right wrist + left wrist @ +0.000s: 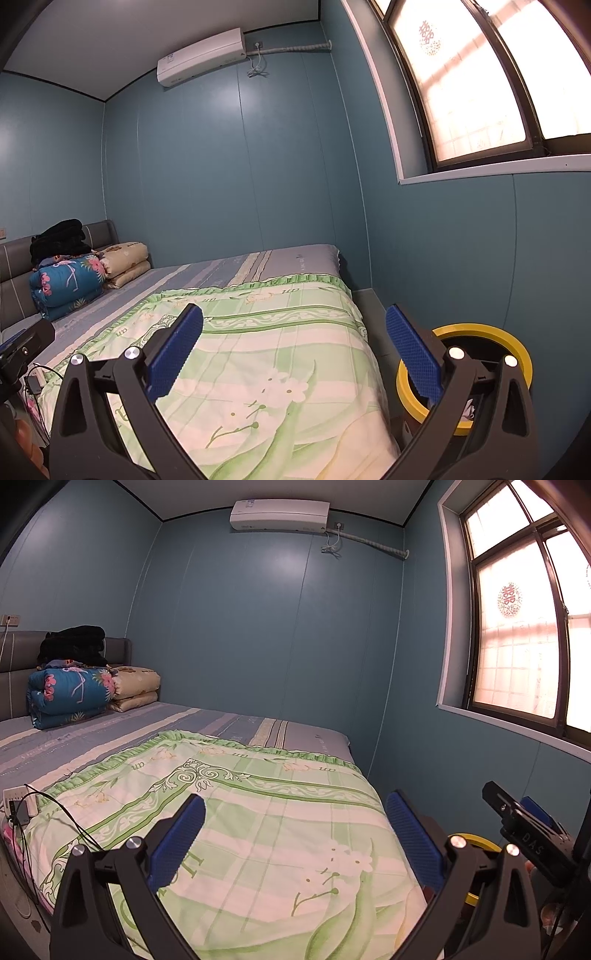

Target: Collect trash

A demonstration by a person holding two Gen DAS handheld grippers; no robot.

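My left gripper (295, 834) hangs open over the foot of a bed with a green flowered quilt (258, 812), and nothing sits between its blue pads (184, 838). My right gripper (295, 350) is open too, empty, above the quilt's right edge (295, 332). A bin with a yellow rim (517, 347) stands on the floor right of the bed, partly behind the right finger. In the left wrist view only a sliver of that yellow rim (476, 840) shows. No loose litter shows on the quilt in either view.
Folded quilts (74, 690) and a black garment (74, 644) lie at the grey headboard. A white power strip with black cables (18, 805) sits at the bed's left edge. The blue wall and window (517, 627) close in on the right, leaving a narrow floor strip (373, 314).
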